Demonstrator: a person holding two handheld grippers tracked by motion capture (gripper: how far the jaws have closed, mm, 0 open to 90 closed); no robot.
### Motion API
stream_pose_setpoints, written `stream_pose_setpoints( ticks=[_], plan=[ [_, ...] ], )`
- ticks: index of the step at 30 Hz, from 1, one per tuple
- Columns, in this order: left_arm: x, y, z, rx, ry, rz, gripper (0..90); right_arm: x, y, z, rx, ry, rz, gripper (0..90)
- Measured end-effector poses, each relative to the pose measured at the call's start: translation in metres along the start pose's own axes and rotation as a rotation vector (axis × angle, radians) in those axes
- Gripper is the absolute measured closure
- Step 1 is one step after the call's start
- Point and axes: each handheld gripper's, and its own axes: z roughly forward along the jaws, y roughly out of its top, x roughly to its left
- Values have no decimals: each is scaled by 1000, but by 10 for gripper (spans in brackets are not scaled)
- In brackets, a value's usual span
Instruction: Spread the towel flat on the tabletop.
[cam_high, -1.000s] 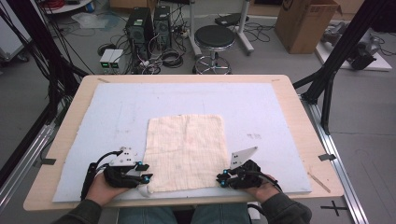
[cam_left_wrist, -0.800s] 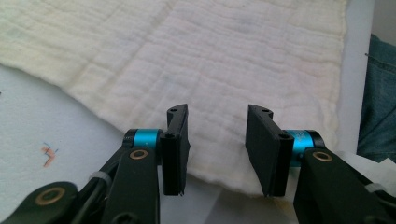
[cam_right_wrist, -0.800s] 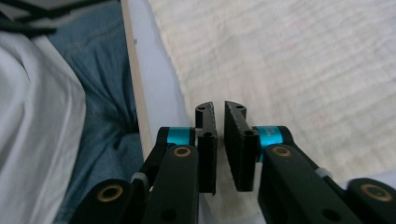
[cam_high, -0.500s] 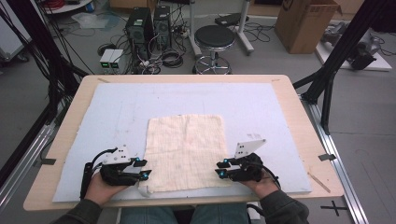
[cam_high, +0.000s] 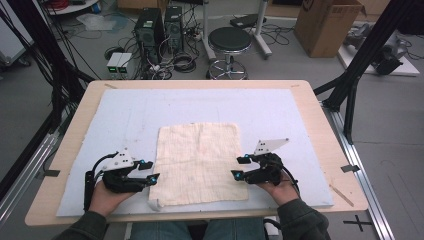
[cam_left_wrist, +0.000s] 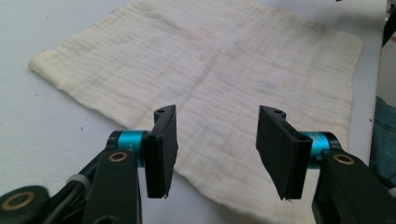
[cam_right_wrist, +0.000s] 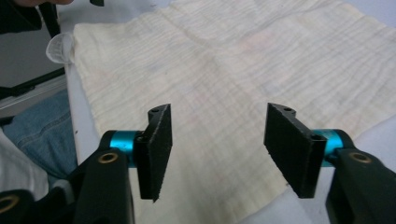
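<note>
Change since a second ago: right gripper (cam_high: 241, 167) has let go of the cloth's right edge and lifted a little away from it; its jaws have just been opening. Left gripper (cam_high: 151, 170) has hardly shifted, its jaws have just been opening too.
Person: both hands come in over the near table edge, dark sleeves at the wrists, jeans visible below the edge.
Left gripper: at the cloth's near left edge, jaws spread, nothing pinched; in the left gripper view (cam_left_wrist: 217, 151) the cloth lies flat under the gap.
Right gripper: just beside the cloth's near right edge, jaws spread and empty; the right gripper view (cam_right_wrist: 219, 151) looks over the cloth's corner.
Cream cloth (cam_high: 199, 161): spread flat in a rough square, near the middle of the mat, toward the person; its near left corner is curled up slightly.
Pale blue mat (cam_high: 140, 112): covers most of the wooden table (cam_high: 90, 102).
Floor beyond: round stool (cam_high: 229, 40), two computer towers (cam_high: 159, 25), cardboard box (cam_high: 327, 25), loose cables.
</note>
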Motion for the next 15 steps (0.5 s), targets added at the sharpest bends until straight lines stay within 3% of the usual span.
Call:
stream_pose_setpoints(
  ticks=[7, 15],
  plan=[
    [2, 5, 1, -10, 12, -7, 407, -6, 11, -4, -23, -28, 18, 327],
    [3, 10, 4, -23, 38, -15, 394, -17, 19, -3, -46, -50, 38, 319]
  ],
)
